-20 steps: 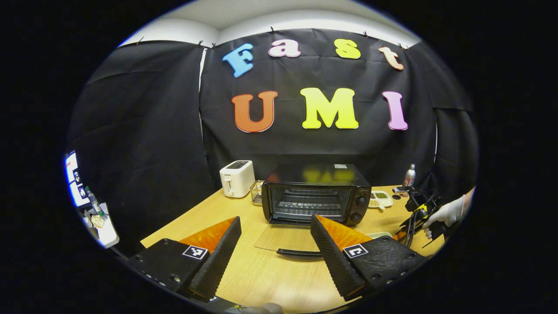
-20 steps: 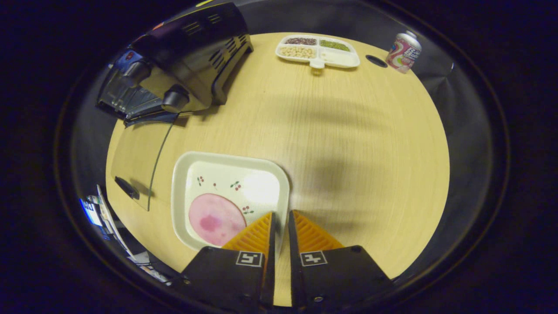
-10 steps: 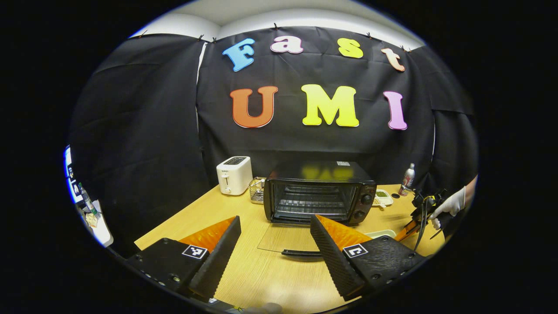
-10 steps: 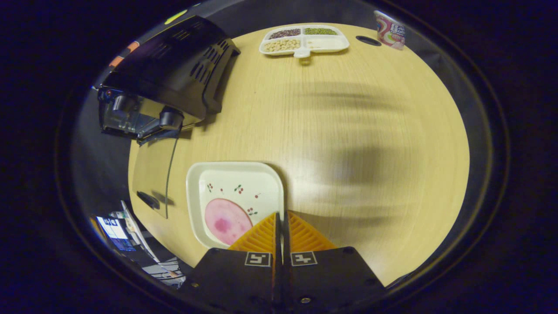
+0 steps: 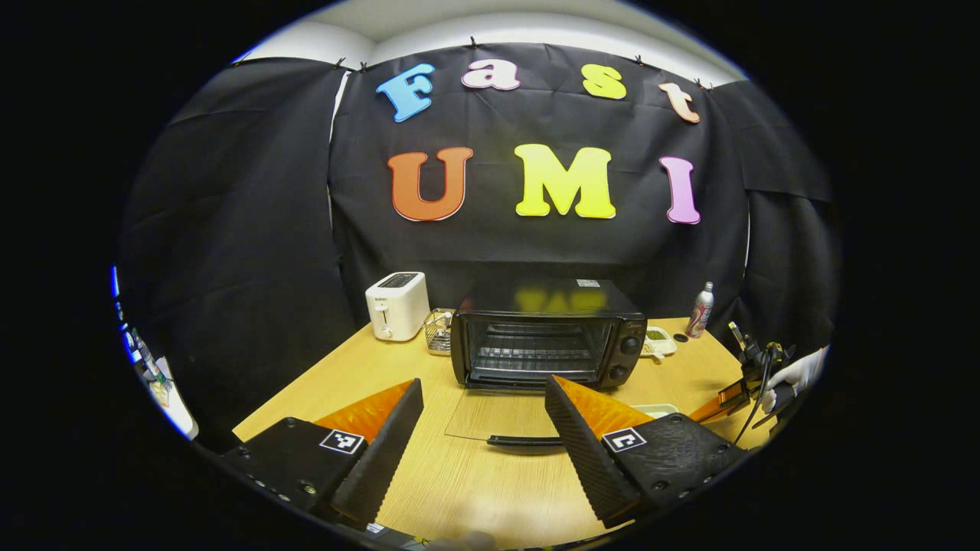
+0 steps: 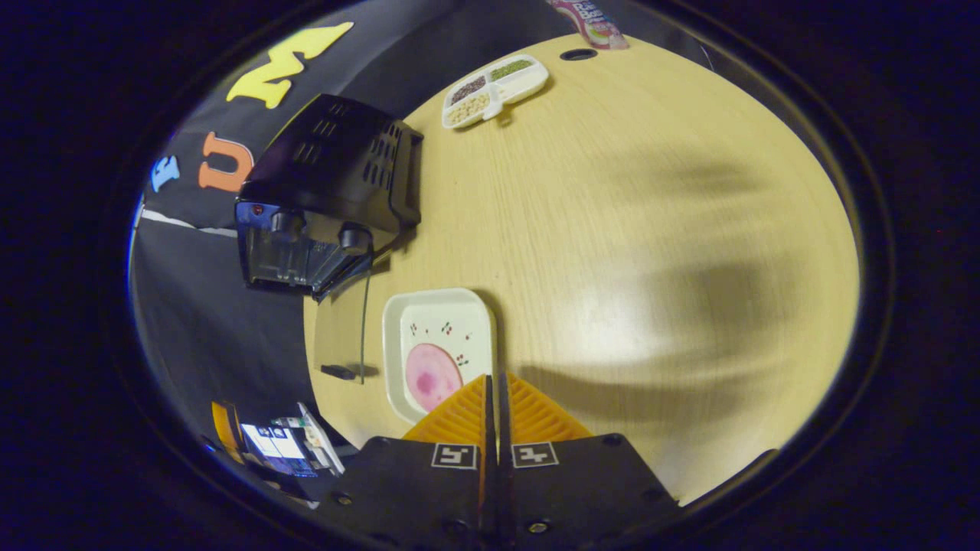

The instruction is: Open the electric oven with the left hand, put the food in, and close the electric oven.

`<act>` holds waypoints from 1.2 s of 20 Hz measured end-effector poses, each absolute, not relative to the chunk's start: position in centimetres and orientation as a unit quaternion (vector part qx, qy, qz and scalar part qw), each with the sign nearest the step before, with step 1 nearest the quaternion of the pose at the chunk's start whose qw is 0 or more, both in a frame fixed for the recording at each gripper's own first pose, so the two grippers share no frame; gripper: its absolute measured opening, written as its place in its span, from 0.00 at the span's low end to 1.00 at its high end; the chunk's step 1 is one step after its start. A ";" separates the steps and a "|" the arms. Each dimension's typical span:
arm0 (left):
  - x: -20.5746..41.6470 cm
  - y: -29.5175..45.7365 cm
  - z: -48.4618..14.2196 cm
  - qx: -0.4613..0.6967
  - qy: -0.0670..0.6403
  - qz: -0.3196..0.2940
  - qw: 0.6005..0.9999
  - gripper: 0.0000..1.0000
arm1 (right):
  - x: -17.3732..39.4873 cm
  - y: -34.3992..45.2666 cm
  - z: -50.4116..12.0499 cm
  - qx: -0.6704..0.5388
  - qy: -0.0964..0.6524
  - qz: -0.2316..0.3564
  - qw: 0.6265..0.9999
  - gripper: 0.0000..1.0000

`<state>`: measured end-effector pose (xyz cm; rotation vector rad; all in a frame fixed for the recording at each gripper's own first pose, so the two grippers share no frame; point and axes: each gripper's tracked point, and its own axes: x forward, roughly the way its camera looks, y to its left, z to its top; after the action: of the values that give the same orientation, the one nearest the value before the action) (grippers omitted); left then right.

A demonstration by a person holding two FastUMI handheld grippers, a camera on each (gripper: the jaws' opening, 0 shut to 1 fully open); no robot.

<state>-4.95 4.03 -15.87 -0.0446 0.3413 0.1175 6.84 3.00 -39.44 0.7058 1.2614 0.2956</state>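
While the oven [image 5: 547, 337] door lies open, left gripper [image 5: 482, 436] spread; right gripper [image 6: 494, 398] pinching plate [image 6: 440, 348] rim.

A staged recording booth: black cloth walls [image 5: 230, 229] enclose a wooden table [image 5: 459, 482] set with an electric oven [image 5: 547, 333] and toaster [image 5: 396, 304].

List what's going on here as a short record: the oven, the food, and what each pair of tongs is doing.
Oven: black electric oven on a wooden table, rack inside bare
Door: glass door open, folded down flat, handle toward the left tongs
Food: pink round slice on a white square plate
Left tongs: open, holding nothing, in front of the door
Right tongs: shut on the plate's rim
Nearby: white toaster, divided snack dish, can
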 end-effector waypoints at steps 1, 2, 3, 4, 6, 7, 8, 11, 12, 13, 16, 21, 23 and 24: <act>-4.8 4.1 -15.7 -0.019 0.169 0.058 0.984 0.97 | 6.8 3.0 -39.2 0.318 0.571 0.140 0.744 0.04; -4.8 4.1 -15.5 -0.015 0.168 0.056 0.984 0.97 | 7.3 2.7 -39.0 0.313 0.559 0.136 0.755 0.00; -4.6 4.0 -15.4 -0.014 0.166 0.055 0.985 0.97 | 7.9 2.5 -38.8 0.307 0.550 0.129 0.766 0.00; -4.6 4.0 -15.4 -0.014 0.167 0.054 0.984 0.97 | 8.0 2.5 -38.7 0.301 0.548 0.128 0.770 0.04; -4.5 4.0 -15.5 -0.016 0.167 0.052 0.984 0.97 | 7.3 3.1 -38.6 0.298 0.559 0.132 0.763 0.11; -4.6 4.0 -15.7 -0.018 0.168 0.052 0.984 0.97 | 7.2 3.5 -38.5 0.298 0.566 0.136 0.757 0.16; -4.5 4.0 -15.7 -0.020 0.168 0.052 0.984 0.97 | 7.3 3.7 -38.7 0.297 0.571 0.129 0.754 0.22; -4.8 4.3 -15.9 -0.020 0.170 0.056 0.984 0.97 | 7.6 4.2 -39.9 0.288 0.594 0.102 0.744 0.24; -4.9 4.5 -16.0 -0.021 0.171 0.057 0.983 0.97 | 7.6 4.2 -40.3 0.279 0.603 0.094 0.742 0.24; -5.0 4.7 -16.1 -0.021 0.170 0.059 0.983 0.97 | 7.7 4.4 -40.5 0.273 0.608 0.091 0.740 0.24; -5.4 5.6 -16.4 -0.025 0.173 0.066 0.982 0.97 | 7.6 5.0 -41.1 0.253 0.629 0.077 0.731 0.24; -5.7 6.6 -17.3 -0.040 0.180 0.073 0.980 0.97 | 7.5 5.1 -41.7 0.213 0.653 0.050 0.725 0.15; -5.8 6.9 -17.7 -0.043 0.183 0.075 0.979 0.97 | 7.3 5.0 -41.8 0.200 0.654 0.050 0.728 0.00; -5.8 7.0 -17.8 -0.043 0.181 0.074 0.980 0.97 | 7.3 4.8 -41.7 0.202 0.658 0.048 0.724 0.01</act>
<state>-5.80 7.00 -17.77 -0.0857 0.3654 0.1495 7.30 4.78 -41.71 0.4452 1.4519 0.1061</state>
